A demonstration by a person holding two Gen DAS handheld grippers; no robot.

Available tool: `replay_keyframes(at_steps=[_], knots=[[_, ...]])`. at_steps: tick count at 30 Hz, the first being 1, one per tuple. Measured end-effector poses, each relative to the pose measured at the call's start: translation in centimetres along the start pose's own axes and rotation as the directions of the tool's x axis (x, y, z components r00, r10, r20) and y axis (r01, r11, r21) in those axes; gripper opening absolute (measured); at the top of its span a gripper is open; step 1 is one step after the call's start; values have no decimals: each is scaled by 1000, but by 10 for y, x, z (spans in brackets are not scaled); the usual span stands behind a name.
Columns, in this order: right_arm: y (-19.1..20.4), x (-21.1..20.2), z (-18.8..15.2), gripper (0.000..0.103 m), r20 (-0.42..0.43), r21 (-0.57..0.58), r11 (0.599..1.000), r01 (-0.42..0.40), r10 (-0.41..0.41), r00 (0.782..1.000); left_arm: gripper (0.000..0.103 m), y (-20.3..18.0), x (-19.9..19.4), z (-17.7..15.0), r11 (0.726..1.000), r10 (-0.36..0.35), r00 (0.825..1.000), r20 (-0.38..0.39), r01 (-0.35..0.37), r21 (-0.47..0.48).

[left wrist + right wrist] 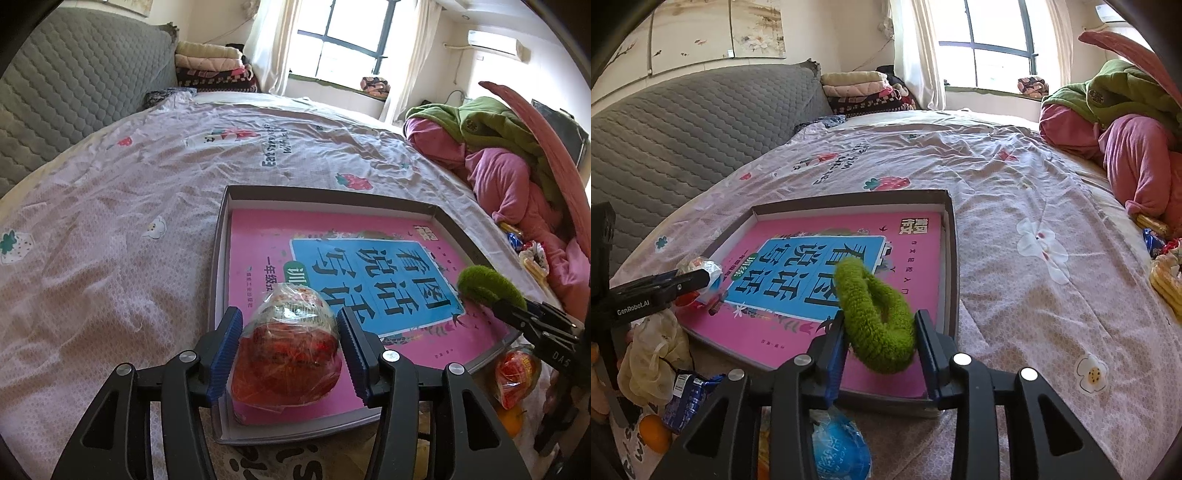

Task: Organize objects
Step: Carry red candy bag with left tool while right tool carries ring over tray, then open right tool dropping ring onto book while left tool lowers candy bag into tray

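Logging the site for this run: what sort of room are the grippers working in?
Most likely a home bedroom. The work surface is a bed with a printed bedsheet, backed by a grey quilted headboard. Folded blankets are stacked by the window, and an air conditioner hangs on the wall.

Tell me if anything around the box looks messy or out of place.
Yes. Loose items lie on the bed in front of the box, not in it: a blue wrapped ball, an orange and a crumpled bag. More snack packets sit scattered at the bed's right side.
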State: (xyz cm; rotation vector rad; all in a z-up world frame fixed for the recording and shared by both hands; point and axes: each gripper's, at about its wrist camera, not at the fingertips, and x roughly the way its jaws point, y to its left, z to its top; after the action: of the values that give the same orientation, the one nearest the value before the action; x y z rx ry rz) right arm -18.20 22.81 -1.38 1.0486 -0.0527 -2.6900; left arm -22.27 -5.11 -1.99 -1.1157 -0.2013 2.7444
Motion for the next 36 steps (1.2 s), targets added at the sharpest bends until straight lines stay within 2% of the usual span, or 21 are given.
replay_keyframes(at_steps=[8,11,17,26,36], knots=[[1,-3,1,36,7,-2,1000,6,-6,1000,62,2,-2,2,1000,-9,1000,0,9,-18],[1,-4,1,43,13,0,1000,10,-10,1000,65,2,-3,2,1000,-15,1000,3,15,-21],[2,-6,3,48,25,-5,1000,11,-11,1000,70,2,-7,3,999,-31,999,13,31,-26],[13,-9,2,50,42,-49,999,7,-5,999,71,2,-14,6,998,-45,999,27,46,-37],[17,-24,8,50,96,-51,999,-6,11,995,72,-1,-39,13,999,-38,996,76,41,-32]])
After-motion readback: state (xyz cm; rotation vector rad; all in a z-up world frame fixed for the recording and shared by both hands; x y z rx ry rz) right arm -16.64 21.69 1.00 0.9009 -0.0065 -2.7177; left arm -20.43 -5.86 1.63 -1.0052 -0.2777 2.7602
